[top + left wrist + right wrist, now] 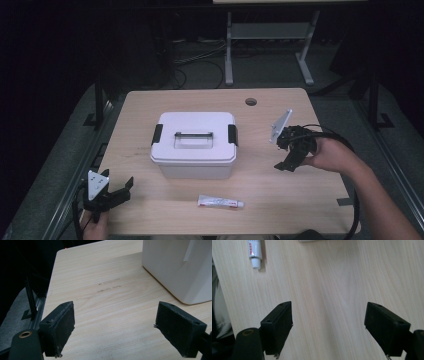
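A white lidded box [194, 142] with black side latches and a flat handle stands mid-table. In front of it lies a small white tube [220, 202] with red print and its cap to the right. My left gripper [124, 190] sits open at the table's front left corner, well apart from the box. Between its wide jaws the left gripper view shows bare wood, with the box's corner [175, 265] at the upper right. My right gripper [286, 161] hovers open to the right of the box. From the right gripper [328, 327] the tube [254, 252] lies far ahead at the top left.
The light wooden table [150, 110] has a round cable hole [251, 102] near its far edge. Behind it stand the grey legs of another desk [229, 50] with cables on the dark floor. A person's forearm [370, 190] comes in at the lower right.
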The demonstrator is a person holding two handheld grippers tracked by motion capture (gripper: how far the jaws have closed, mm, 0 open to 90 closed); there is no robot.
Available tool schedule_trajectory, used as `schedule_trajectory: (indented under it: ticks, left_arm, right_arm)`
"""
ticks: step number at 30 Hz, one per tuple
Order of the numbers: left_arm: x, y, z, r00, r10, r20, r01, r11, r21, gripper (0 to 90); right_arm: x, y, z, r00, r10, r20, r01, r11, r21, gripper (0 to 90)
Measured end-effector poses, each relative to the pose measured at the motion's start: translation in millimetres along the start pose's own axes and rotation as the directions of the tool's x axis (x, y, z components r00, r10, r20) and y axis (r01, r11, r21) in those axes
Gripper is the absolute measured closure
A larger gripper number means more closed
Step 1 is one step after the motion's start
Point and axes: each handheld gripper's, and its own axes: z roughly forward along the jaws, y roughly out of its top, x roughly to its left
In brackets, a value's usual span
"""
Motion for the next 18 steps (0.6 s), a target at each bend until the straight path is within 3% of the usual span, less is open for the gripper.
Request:
schedule_trajectory:
  ticks: [18]
  left_arm:
    - [-1.3, 0.3, 0.4, 1.0000, 0.005, 0.005, -0.005, 1.0000, 0.000, 15.0]
  right_arm:
    - [-2.8, 45.3, -12.6, 0.9989, -0.045, -0.014, 0.045, 0.999, 0.011, 19.3]
